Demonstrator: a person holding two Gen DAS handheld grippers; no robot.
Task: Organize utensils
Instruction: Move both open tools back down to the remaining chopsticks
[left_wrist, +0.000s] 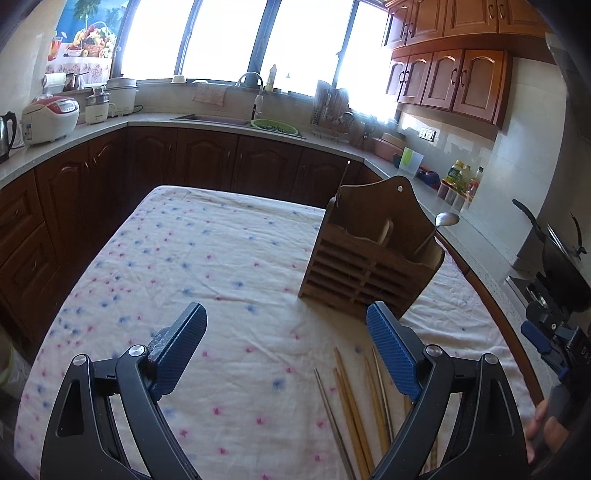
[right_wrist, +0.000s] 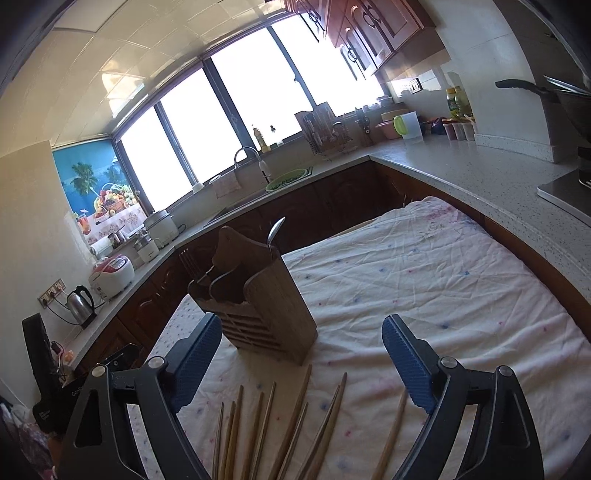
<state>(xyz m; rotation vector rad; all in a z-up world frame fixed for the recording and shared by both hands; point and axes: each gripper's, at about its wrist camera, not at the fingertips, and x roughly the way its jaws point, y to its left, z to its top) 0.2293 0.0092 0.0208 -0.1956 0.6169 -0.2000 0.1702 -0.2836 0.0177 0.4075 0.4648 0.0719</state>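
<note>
A brown wooden utensil holder (left_wrist: 364, 264) stands upright on the cloth-covered table (left_wrist: 207, 258), with a metal spoon (left_wrist: 441, 225) in it. It also shows in the right wrist view (right_wrist: 266, 306), with the spoon (right_wrist: 275, 230) and fork tines (right_wrist: 190, 262) sticking up. Several wooden chopsticks (left_wrist: 354, 406) lie loose on the cloth. My left gripper (left_wrist: 286, 350) is open and empty, above the cloth, left of the chopsticks. My right gripper (right_wrist: 301, 358) is open and empty above the chopsticks (right_wrist: 291, 424), just short of the holder.
The table (right_wrist: 424, 280) has a white flowered cloth. Kitchen counters (right_wrist: 480, 173) wrap around it on three sides, with a sink (left_wrist: 221, 120), rice cooker (left_wrist: 48, 118), kettle (right_wrist: 81, 304) and bottles (left_wrist: 458, 177). The right gripper shows at the left view's right edge (left_wrist: 554, 332).
</note>
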